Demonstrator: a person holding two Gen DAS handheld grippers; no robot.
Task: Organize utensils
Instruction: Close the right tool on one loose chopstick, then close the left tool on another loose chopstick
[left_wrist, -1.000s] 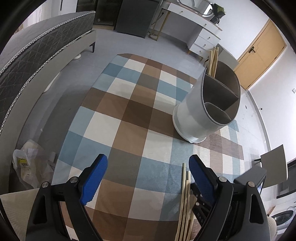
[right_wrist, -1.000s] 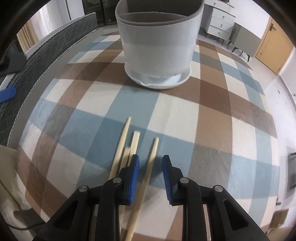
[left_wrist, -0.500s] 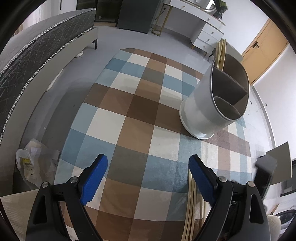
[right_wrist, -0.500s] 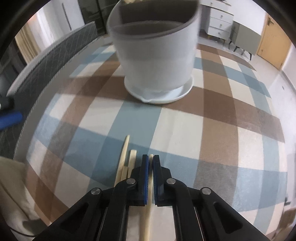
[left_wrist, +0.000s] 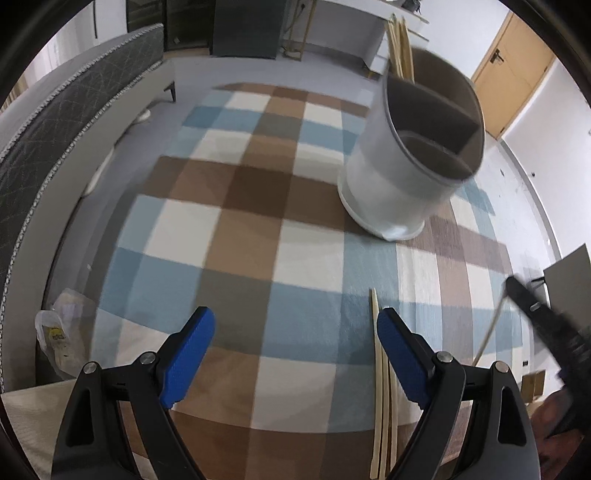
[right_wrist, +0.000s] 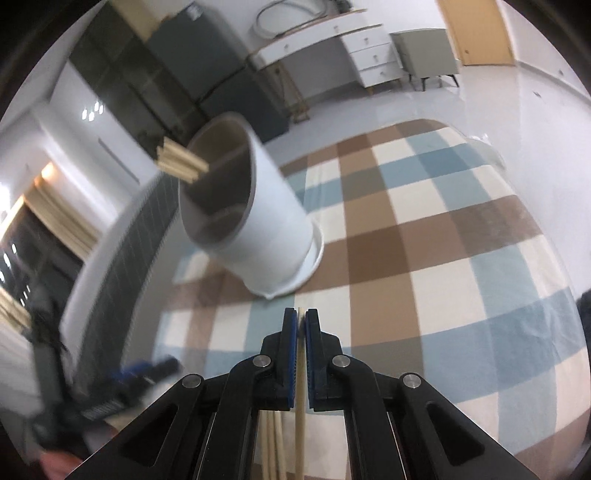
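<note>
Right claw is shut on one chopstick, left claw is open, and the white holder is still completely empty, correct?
Not quite: the white holder is not empty. The right wrist view shows chopsticks in the holder already, sticking out of a compartment. The right claw is shut on one chopstick, and the left claw is open.

Checked tablecloth (left_wrist: 258, 229) lies open; only the holder (left_wrist: 402, 192) (upright) obstructs.

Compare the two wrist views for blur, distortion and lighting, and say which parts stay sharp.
Left wrist view: fisheye bends the checked tablecloth; white utensil holder slightly smeared, right gripper a dark streak, left gripper crisp. Right wrist view: holder and left edge heavily smeared, lamp glare far left; right gripper and its chopstick sharp.
</note>
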